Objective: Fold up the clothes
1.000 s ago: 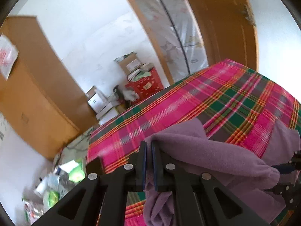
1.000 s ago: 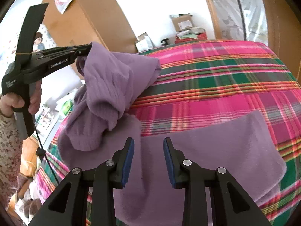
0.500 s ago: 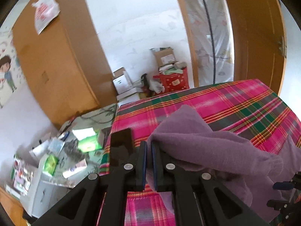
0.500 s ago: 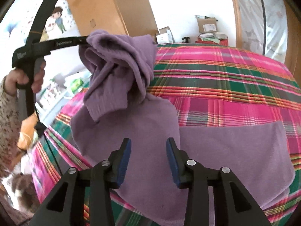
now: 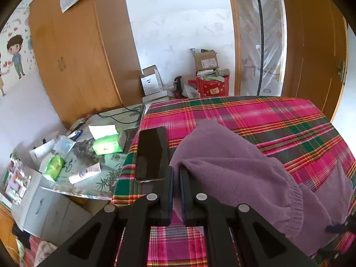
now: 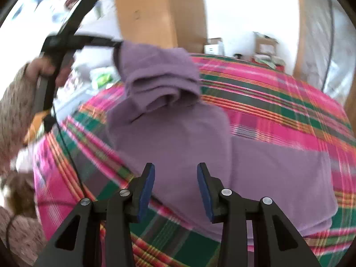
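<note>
My left hand-held gripper [image 5: 175, 191] pinches the purple sweater's [image 6: 182, 146] sleeve (lifted, bunched); the right hand-held gripper [image 6: 175, 187] gapes empty. I'd lay it across.

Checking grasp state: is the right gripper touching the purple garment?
Apart. The right wrist view shows the right gripper open, with the purple garment lying flat on the bed beyond its fingertips, nothing between the pads. The left gripper alone pinches it.
</note>
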